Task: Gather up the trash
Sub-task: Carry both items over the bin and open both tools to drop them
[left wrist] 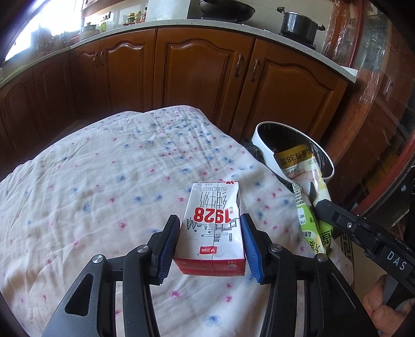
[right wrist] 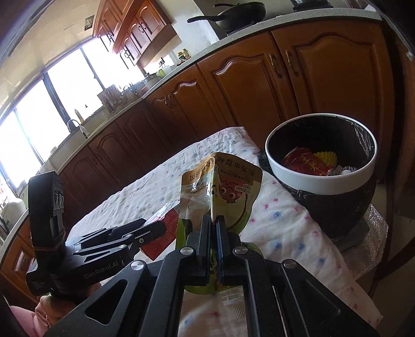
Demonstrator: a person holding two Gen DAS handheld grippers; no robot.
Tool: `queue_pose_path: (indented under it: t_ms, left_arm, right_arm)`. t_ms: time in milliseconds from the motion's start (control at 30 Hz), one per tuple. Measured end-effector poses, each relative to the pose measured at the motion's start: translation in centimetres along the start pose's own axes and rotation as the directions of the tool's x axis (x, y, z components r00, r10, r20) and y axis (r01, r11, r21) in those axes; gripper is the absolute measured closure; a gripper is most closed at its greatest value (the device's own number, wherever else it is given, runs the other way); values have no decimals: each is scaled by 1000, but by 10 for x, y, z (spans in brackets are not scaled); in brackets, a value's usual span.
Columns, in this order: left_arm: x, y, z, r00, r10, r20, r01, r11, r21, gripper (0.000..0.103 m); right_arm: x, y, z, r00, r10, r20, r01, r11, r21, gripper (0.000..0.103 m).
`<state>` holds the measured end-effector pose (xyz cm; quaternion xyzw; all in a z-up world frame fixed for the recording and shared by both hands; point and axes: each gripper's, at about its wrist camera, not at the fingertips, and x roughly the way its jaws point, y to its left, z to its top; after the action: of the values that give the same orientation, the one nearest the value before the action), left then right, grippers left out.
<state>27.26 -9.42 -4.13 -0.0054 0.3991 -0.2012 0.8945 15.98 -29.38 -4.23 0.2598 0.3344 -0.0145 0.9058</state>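
Observation:
A white and red milk carton marked 1928 lies on the floral tablecloth. My left gripper straddles it, blue pads on both sides touching or nearly touching it. My right gripper is shut on a green and yellow snack wrapper and holds it upright above the cloth, left of the bin. The wrapper also shows in the left wrist view in front of the white-rimmed trash bin. The bin has a black liner and holds red and yellow trash. The carton's red end shows beside the left gripper.
Brown kitchen cabinets run behind the table under a pale counter with a wok and a pot. The bin stands off the table's right edge on a silvery surface. A window and sink are at the left.

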Motion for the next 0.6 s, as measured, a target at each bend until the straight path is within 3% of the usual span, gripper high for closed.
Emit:
queue_pose_path:
  t_ms: [300,600]
  left_arm:
    - [-7,-15,-3,999,27,26,-25,997,-71,57]
    - [-10,-36,1,999,45,16,-44,997,-60,57]
  right_arm:
    - [-7,-18,-2,999,50,-16,-50,999,-14,100]
    - [-21,-40,-4,996,91,-7,-91,996,8,100]
